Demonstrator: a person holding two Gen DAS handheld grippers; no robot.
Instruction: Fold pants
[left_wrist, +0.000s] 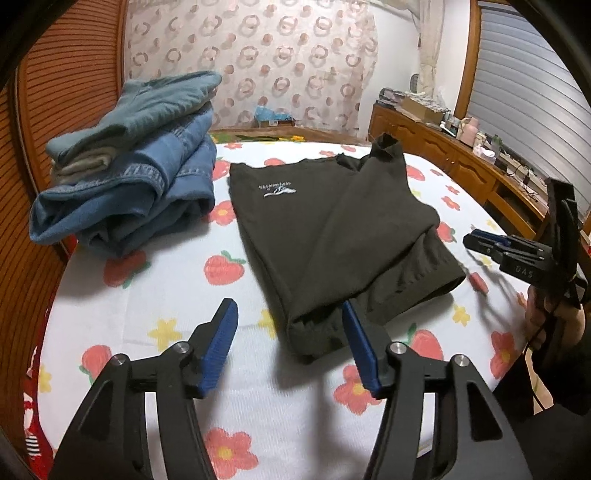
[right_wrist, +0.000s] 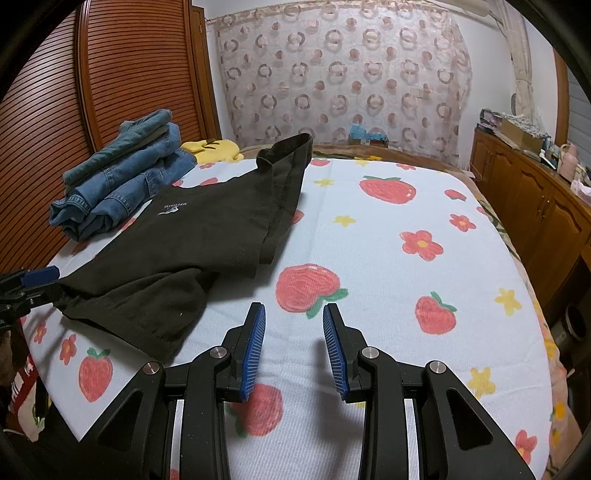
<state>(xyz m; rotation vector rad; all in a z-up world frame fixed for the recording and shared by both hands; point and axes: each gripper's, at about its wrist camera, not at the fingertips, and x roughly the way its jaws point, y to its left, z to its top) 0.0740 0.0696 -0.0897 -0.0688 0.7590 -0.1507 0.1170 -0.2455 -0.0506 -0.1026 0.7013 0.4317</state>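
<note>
Lying half-folded beside the jeans (left_wrist: 125, 192), pants (left_wrist: 332, 229) needing another fold; left gripper (left_wrist: 290, 332) and right gripper (right_wrist: 293, 343) hovering part-open, holding nothing.

The logo (left_wrist: 279, 189) on the pants (left_wrist: 332, 236) is too small to read; far dresser (left_wrist: 461, 147) clutter is blurred.

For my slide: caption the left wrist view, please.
Open left claw above folded dark pants beside stacked jeans.
</note>
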